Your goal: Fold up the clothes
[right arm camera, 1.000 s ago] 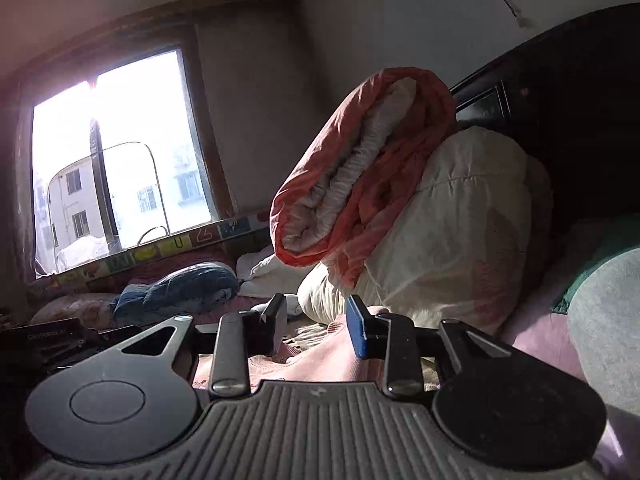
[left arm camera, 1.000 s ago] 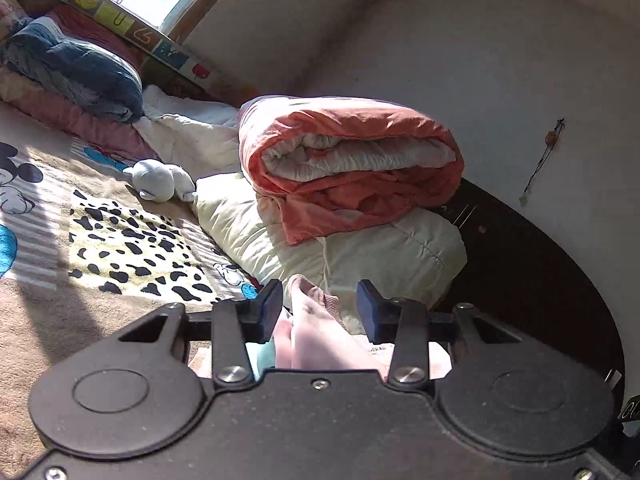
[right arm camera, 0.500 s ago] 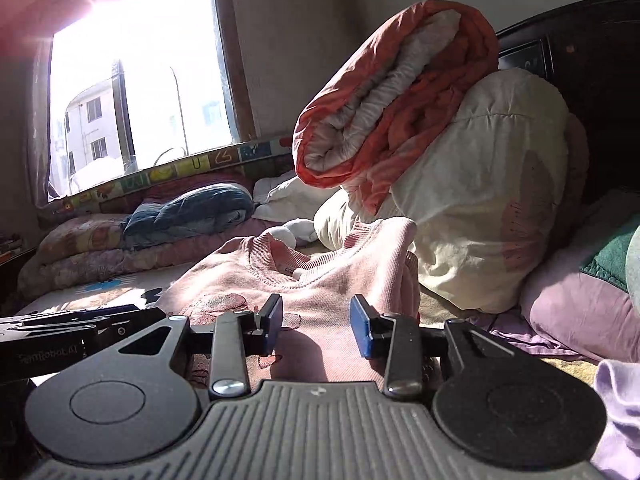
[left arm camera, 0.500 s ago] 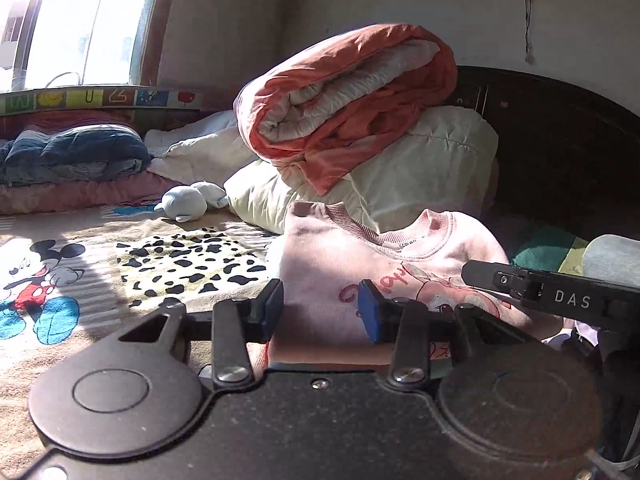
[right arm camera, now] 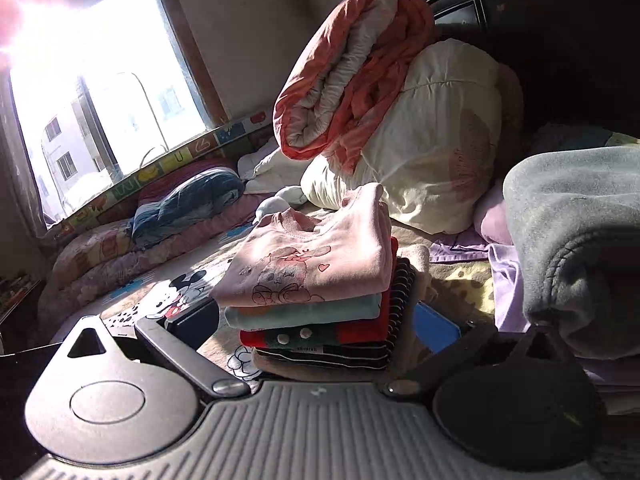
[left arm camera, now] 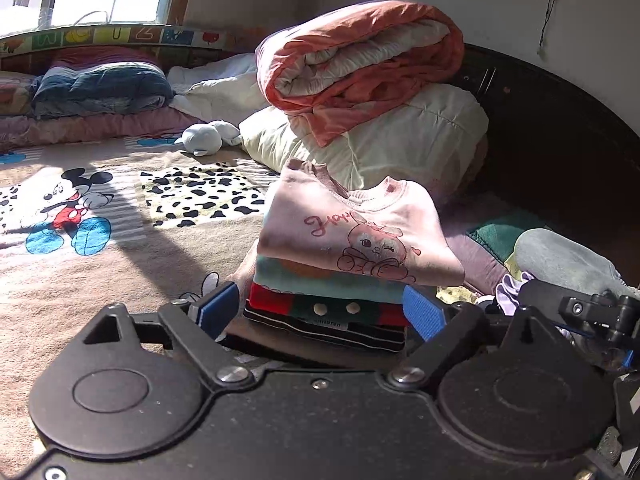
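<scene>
- The bed (left arm camera: 120, 264) carries a brown blanket with a cartoon mouse print and dalmatian-spot patches, sunlit in bands.
- A window (right arm camera: 100, 80) glares at 10 o'clock in the right view; an alphabet strip (left arm camera: 112, 36) runs below it.
- A rolled orange quilt (left arm camera: 360, 60) lies on a cream quilt (left arm camera: 400, 148) at 12 o'clock, against the dark headboard (left arm camera: 560, 152).
- A small pale plush toy (left arm camera: 204, 138) sits just beside the cream quilt.
- A blue quilt (left arm camera: 100, 88) rests on pink bedding at 10 o'clock.
- A grey garment (right arm camera: 580, 240) bulks at 3 o'clock in the right view.
- The pink sweatshirt (left arm camera: 352, 236), folded with its bunny print up, tops a stack (left arm camera: 328, 312) on the bed: teal, red-and-green with buttons, then black-striped pieces below.
- The left gripper (left arm camera: 320, 312) has its fingers spread wide, either side of the stack's base, holding nothing.
- The right gripper (right arm camera: 316, 324) is likewise wide, flanking the stack, empty.
</scene>
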`<state>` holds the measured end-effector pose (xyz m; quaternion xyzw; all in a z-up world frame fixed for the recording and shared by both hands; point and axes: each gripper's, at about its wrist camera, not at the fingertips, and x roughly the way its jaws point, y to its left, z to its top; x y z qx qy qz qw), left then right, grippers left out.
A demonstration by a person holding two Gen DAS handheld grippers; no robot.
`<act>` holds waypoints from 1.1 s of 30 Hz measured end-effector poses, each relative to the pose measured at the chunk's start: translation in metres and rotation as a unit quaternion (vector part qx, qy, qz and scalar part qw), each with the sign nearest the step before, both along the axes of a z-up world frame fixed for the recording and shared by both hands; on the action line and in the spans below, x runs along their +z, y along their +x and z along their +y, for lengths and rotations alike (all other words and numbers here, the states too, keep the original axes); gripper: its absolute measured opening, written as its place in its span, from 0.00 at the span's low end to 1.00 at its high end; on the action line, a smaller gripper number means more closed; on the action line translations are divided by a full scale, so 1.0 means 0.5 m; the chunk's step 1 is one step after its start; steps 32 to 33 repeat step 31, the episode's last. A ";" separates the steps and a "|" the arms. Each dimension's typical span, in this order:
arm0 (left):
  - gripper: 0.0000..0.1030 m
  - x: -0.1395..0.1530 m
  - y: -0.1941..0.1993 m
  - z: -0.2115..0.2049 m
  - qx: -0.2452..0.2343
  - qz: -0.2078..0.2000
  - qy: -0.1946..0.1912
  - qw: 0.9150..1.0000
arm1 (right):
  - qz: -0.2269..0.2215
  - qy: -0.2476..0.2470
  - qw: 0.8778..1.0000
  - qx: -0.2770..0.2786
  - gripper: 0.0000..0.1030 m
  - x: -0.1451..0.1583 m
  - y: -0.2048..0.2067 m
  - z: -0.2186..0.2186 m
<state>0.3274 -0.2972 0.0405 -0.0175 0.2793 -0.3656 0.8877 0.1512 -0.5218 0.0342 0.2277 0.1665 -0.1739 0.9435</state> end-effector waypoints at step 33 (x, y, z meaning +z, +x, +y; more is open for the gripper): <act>1.00 0.147 -0.207 0.062 0.072 -0.028 0.078 0.994 | 0.119 -0.018 0.993 -0.003 1.00 0.146 -0.090 0.066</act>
